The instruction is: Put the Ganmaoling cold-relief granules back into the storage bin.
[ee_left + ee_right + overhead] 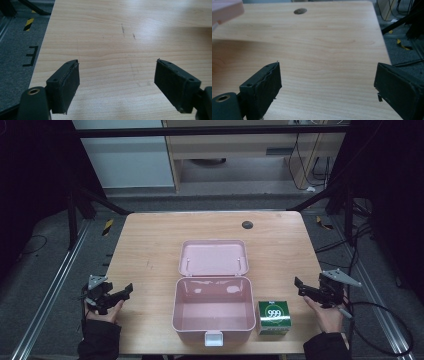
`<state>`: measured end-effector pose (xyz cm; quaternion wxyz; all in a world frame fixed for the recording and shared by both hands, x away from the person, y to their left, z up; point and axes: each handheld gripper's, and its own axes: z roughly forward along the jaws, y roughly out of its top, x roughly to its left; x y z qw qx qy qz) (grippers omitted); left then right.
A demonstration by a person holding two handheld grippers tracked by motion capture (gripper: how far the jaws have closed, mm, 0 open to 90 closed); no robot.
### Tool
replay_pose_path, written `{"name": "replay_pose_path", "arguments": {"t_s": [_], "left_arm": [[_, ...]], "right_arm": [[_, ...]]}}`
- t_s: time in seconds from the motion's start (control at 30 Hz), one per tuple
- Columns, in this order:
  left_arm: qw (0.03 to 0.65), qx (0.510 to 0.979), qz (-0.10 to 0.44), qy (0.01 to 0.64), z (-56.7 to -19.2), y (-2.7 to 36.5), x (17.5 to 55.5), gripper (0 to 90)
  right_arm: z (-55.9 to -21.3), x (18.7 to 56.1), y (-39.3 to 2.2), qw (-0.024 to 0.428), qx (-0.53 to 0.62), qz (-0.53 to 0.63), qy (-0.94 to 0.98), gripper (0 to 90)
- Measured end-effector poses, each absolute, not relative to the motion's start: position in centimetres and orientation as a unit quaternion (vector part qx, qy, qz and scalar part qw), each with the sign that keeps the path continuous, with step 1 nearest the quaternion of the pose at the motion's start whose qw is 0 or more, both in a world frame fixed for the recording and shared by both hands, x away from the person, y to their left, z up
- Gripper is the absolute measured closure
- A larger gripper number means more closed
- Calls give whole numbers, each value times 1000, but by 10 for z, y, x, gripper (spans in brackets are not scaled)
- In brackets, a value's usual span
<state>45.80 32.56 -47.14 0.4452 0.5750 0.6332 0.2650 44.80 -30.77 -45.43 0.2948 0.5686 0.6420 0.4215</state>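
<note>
A green carton (274, 316) printed with "999" in white sits on the table (150, 245), just right of the pink box (213, 311), near but seemingly apart from its right wall. Smaller print on the carton is too fine to read. The pink box lies open and looks empty, its lid (213, 257) folded back flat behind it and a white latch (213, 338) at its front edge, close to the table's near edge. Left of the box, the left tool (111, 296) hovers at the table's left edge, jaws spread wide with nothing between them. Right of the carton, the right tool (311, 290) hangs at the table's right edge, likewise released and empty. Bare wood stretches on both sides of the box and behind the lid, where a dark round cap (247, 224) sits. On the floor left of the table, a black mark (30, 56) resembles an "E".
</note>
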Motion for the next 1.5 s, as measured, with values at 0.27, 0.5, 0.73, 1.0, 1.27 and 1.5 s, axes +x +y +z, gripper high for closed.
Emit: {"name": "replay_pose_path", "arguments": {"t_s": [0.27,0.5,0.73,1.0,1.27,1.5], "left_arm": [[436,585,267,630,-472,326,458,205],[425,600,265,624,-473,324,458,223],[418,611,261,620,-476,322,459,231],[418,613,255,620,-476,321,459,230],[415,615,257,619,-477,321,460,226],[411,620,254,617,-479,319,462,224]], "right_arm": [[-427,448,-310,329,530,436,649,100],[-409,453,-308,327,498,446,668,139],[-393,457,-301,316,472,441,695,139],[-375,461,-291,312,428,423,736,118],[-362,462,-282,288,383,410,776,104],[-357,460,-269,249,319,374,835,95]]}}
